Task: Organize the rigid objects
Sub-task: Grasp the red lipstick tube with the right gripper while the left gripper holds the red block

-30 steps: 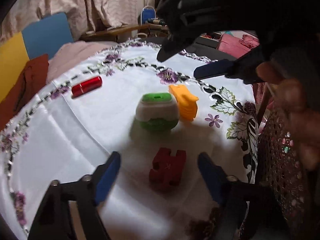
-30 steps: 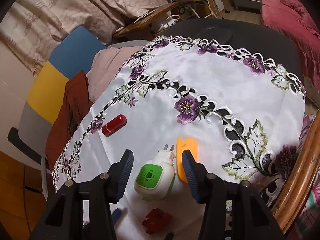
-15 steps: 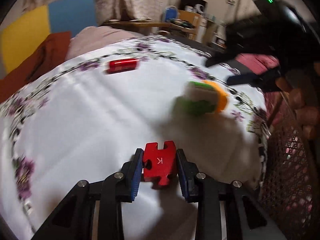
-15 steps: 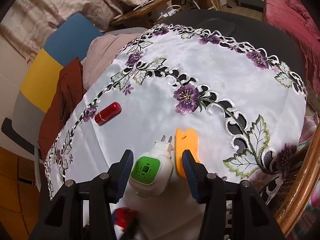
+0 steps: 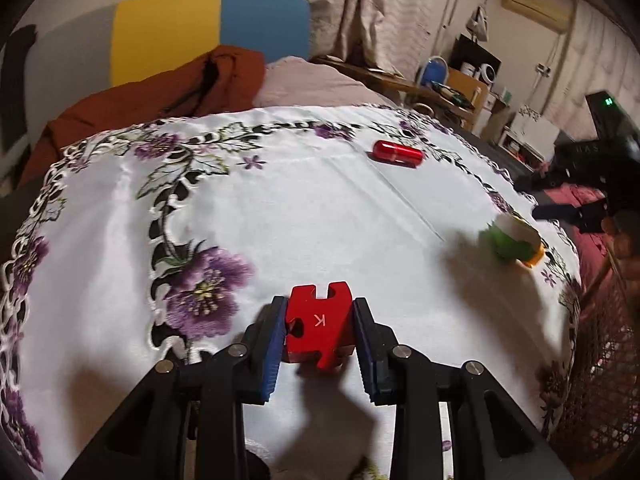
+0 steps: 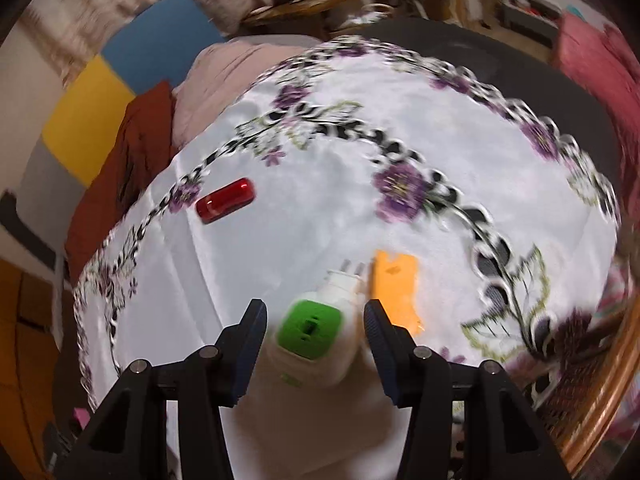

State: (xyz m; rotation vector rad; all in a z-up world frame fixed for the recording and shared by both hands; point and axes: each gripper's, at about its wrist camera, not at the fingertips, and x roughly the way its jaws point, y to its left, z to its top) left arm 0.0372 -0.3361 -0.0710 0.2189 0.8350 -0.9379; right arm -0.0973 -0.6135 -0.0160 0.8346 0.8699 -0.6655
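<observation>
left gripper [image 5: 320,340] at lower centre is clamped on the red puzzle block [image 5: 319,327], lifted above the embroidered tablecloth [image 5: 280,208]. right gripper [image 6: 314,328] stands parted around the green-and-white plug [image 6: 316,332], pads not touching; an orange piece [image 6: 396,288] lies just right, a red cylinder [image 6: 225,200] upper left.

Loads of open room on the white embroidered tablecloth [image 5: 320,208]: the whole middle is bare, so a gripper can cross it freely. The only thing out toward the far edge is a shiny red metal cylinder [image 5: 397,152], lying on its side with space all round. The tight bit is the right edge (crowded there), where a white-and-green plug-in adapter [image 6: 320,330] sits just beside a flat orange plastic piece [image 6: 396,286].
</observation>
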